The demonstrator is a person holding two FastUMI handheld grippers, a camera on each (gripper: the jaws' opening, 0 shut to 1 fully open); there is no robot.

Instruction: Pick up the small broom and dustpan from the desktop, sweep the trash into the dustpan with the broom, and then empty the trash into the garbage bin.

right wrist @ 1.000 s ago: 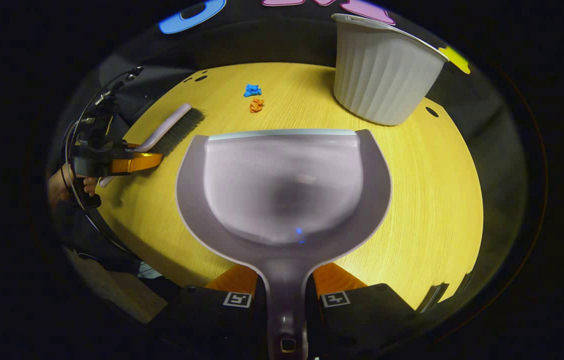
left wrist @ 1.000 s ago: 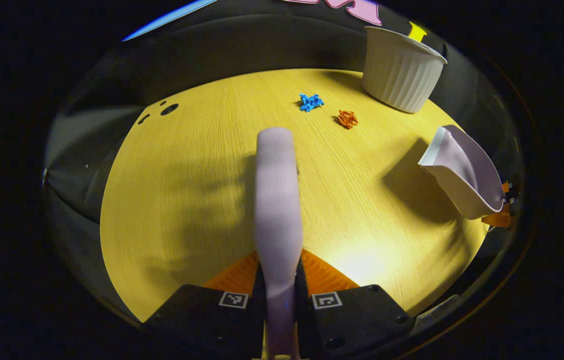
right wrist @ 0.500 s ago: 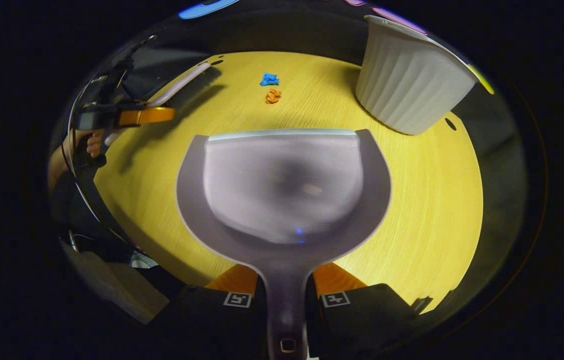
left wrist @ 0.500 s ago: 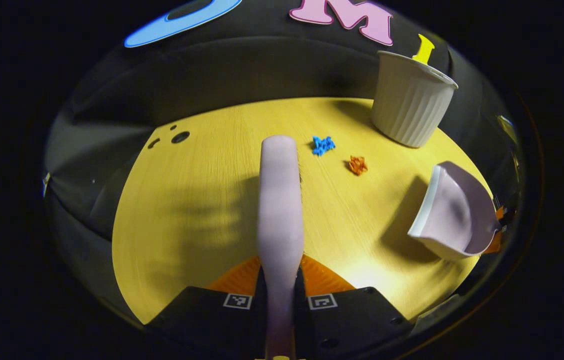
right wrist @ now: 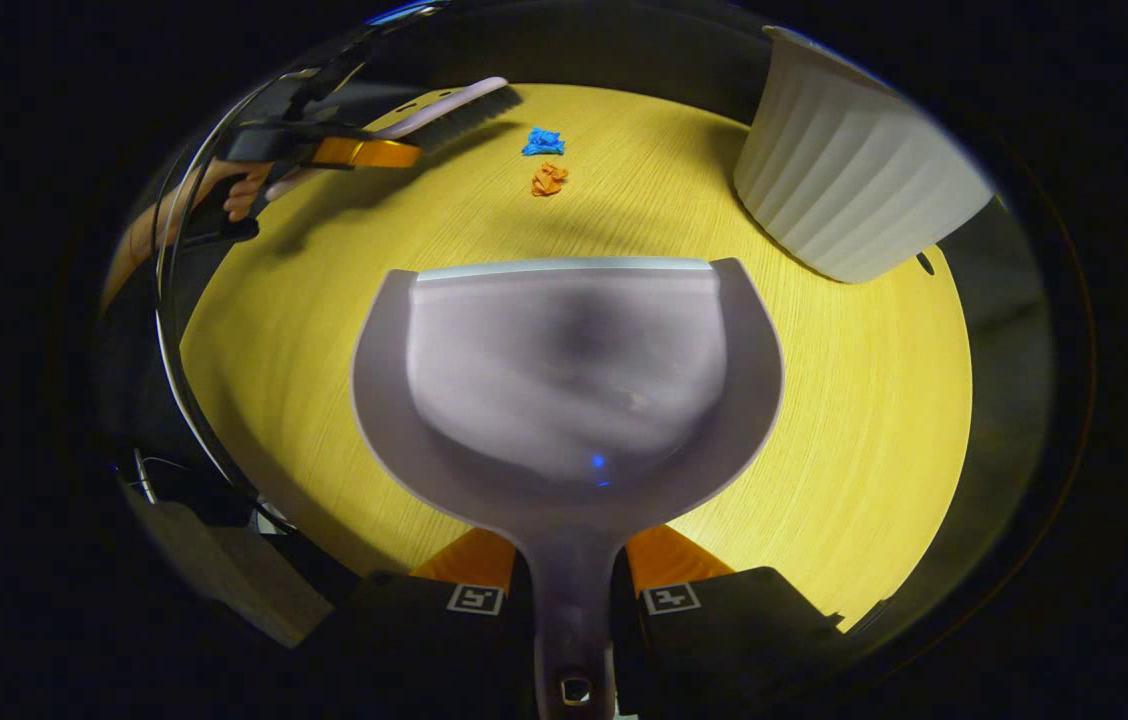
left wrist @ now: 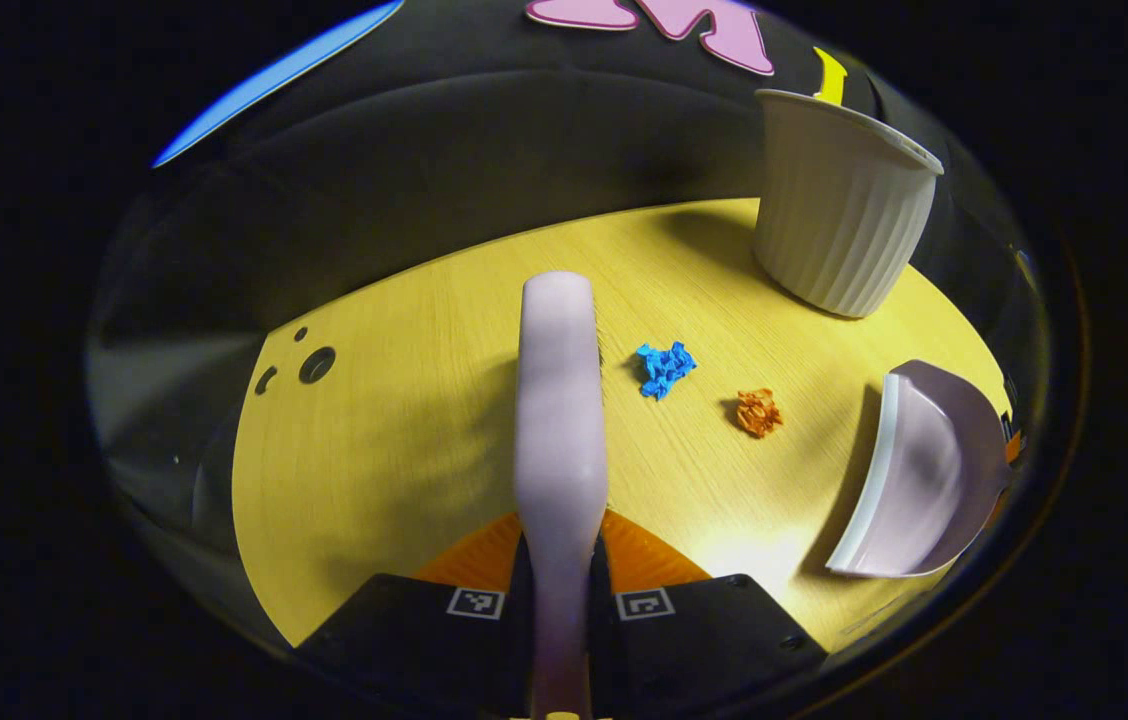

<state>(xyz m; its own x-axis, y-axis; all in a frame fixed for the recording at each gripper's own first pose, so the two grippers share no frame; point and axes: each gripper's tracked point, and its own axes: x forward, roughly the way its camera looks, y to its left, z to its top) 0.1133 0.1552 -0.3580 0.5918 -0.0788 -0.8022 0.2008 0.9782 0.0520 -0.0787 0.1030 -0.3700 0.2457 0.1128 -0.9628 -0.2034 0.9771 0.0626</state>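
Lilac plastic in both claws right now, so pick-up looks done and I judge the step in hand is lining up for the sweep.

Going L to R in the left gripper view: my left claw (left wrist: 560,560) is clamped on the broom (left wrist: 557,400) handle, both fingers pressing its sides, broom head out ahead above the yellow wood-grain bench (left wrist: 394,440). Just right of the head lies the blue paper scrap (left wrist: 665,369), then the orange paper scrap (left wrist: 757,412) near it, both loose on the bench. Further right the dustpan (left wrist: 909,480), mouth turned toward the scraps, and behind them the white ribbed garbage bin (left wrist: 842,225), upright.

In the right gripper view my right claw (right wrist: 572,580) grips the dustpan handle, pan empty. I can't tell if its lip touches the bench.

To do it well, imo: get the pan lip flat on the bench just beside the orange scrap, drop the bristles beyond the blue one, then drag both w/ short light strokes toward the pan. Crumpled paper prob skitters if flicked hard.

Writing: none I can read; only small square black-and-white markers on the claw fingers.
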